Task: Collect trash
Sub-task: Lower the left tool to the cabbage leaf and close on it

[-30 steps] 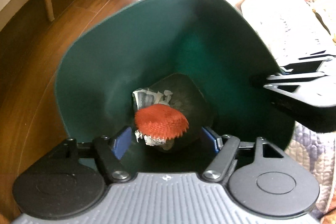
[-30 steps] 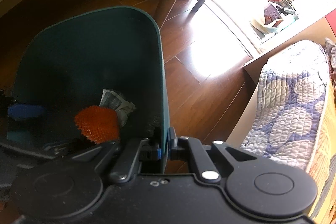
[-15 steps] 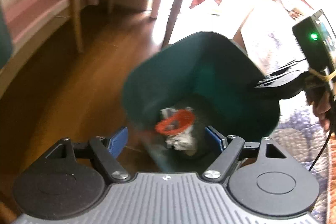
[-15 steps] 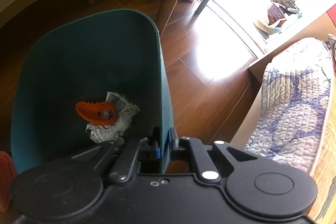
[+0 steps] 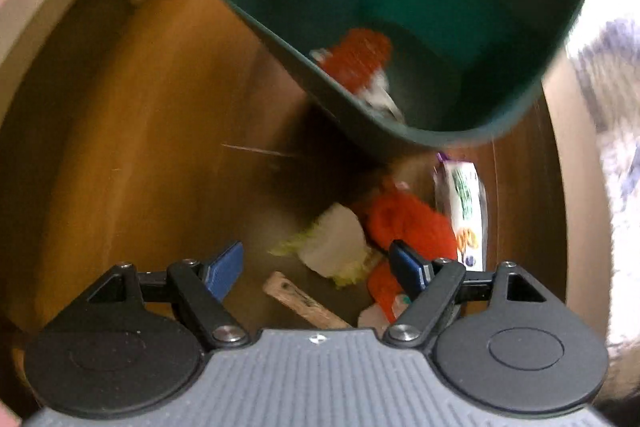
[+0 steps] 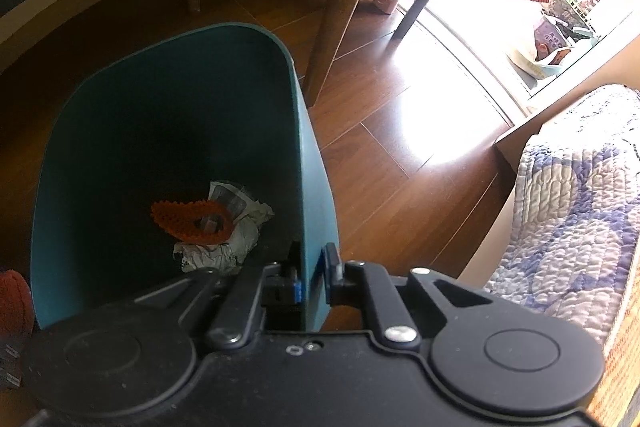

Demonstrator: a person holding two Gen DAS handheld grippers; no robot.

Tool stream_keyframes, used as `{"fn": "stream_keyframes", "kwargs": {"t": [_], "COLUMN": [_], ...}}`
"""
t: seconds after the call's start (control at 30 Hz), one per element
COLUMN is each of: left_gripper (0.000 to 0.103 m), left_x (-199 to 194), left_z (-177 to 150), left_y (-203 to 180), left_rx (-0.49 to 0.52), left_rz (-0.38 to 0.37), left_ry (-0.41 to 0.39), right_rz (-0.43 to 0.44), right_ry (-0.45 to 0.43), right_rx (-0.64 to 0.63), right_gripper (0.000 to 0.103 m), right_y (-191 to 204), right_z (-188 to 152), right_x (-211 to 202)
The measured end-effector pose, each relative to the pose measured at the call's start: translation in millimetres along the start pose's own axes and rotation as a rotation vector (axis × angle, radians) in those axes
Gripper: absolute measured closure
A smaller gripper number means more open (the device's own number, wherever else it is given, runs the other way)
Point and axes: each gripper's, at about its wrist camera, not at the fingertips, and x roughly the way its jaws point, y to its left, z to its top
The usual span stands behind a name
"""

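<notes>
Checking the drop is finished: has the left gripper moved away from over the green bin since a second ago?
Yes. The left gripper, open, has swung from above the green bin towards the trash left on the wooden floor.

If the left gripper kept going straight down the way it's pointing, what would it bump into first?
Probably the crumpled white and yellow-green paper scrap on the brown wooden floor, lying between the left gripper's open jaws. The picture is blurred, so depth is uncertain.

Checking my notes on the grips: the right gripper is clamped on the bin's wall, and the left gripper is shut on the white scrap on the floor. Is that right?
Not quite. The left wrist view shows the left gripper open, holding nothing, above the white scrap on the floor. The right gripper is indeed clamped on the bin wall.
</notes>
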Motion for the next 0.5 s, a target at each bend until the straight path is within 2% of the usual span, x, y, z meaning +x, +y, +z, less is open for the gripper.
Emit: {"fn": "stream_keyframes", "kwargs": {"t": [0.1, 0.27, 0.5], "left_gripper": [0.024, 0.024, 0.024], "left_x": [40.9, 97.1, 158.4], "left_z": [-3.1, -6.7, -2.5], "left_y": [-22.2, -39.3, -31.1], "left_rx": [0.052, 0.042, -0.101], "left_rz": [0.034, 0.087, 0.109], "left_ry": [-0.002, 0.036, 0.116], "right_rz": [0.002, 0.004, 0.010], "right_ry": [0.005, 0.016, 0.049], "right_rx": [0.011, 0.025, 0.032], "right_gripper": [0.095, 0.095, 0.096], "right_y": [-4.2, -11.6, -16.7], "right_z": [-0.6, -3.6, -5.9], "right_x": [2.3, 5.2, 8.0]}}
